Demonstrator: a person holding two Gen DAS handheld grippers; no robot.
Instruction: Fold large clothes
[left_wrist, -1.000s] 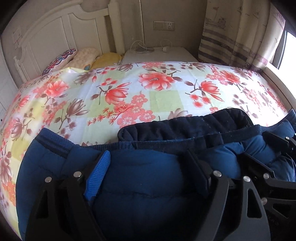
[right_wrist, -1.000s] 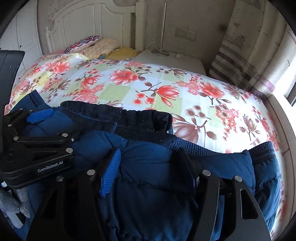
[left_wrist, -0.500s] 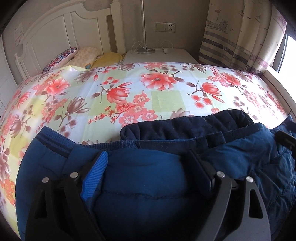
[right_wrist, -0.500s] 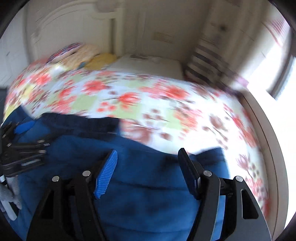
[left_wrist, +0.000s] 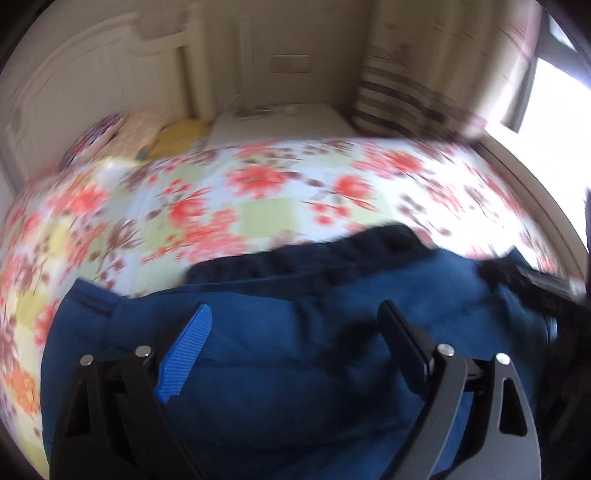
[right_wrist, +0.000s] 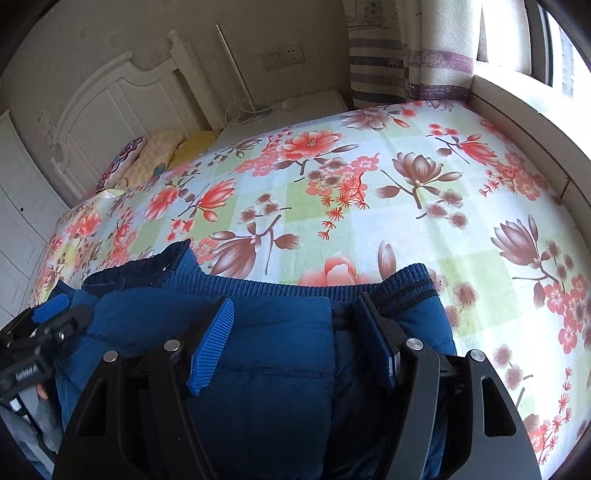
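A blue padded jacket (left_wrist: 295, 376) with a dark collar (left_wrist: 314, 254) lies spread on the flowered bed sheet (left_wrist: 258, 218). The left wrist view is blurred. My left gripper (left_wrist: 295, 310) hovers over the jacket's left part, its jaws opening wide, and neither pad presses the fabric. In the right wrist view my right gripper (right_wrist: 295, 302) stands half open over the jacket (right_wrist: 277, 387), just short of its ribbed hem (right_wrist: 295, 286). The padded panel runs under both fingers rather than being pinched. The left gripper (right_wrist: 62, 317) shows at the far left.
The flowered sheet (right_wrist: 369, 203) stretches beyond the jacket to several pillows (right_wrist: 147, 162) and a white headboard (right_wrist: 110, 110). A white nightstand (right_wrist: 306, 105) with cables stands behind. A striped curtain (right_wrist: 406, 55) and a window ledge (right_wrist: 517, 110) border the right side.
The right gripper slid right along the jacket, away from the left one, and rolled; the bunched fabric now lies smoother. The left gripper's jaws widened and it drew back a little.
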